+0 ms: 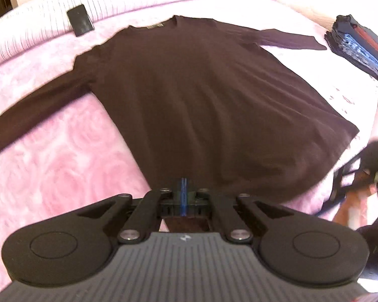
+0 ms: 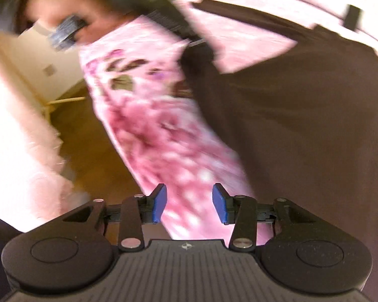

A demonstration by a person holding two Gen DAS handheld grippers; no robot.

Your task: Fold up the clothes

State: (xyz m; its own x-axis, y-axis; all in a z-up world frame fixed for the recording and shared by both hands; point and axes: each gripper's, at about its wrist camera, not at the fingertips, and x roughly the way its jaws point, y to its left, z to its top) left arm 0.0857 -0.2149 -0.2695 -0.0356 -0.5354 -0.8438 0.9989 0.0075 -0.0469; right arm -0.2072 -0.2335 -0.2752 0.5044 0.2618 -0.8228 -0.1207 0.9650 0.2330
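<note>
I can read no words or numbers anywhere ahead of my tools. My left gripper and my right gripper each carry a small pale emblem on the ribbed housing behind the fingers, illegible. The brown sweater ahead has a neck label, too blurred to read.

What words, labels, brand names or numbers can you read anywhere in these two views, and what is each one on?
No text can be read in either view.
Neck label of the dark brown sweater: a tan patch, lettering too small and blurred to read.
Small emblem on the left claw housing: a logo mark, no letters.
Same emblem on the right claw housing: no letters.
Stack of folded clothes: no print legible.
</note>
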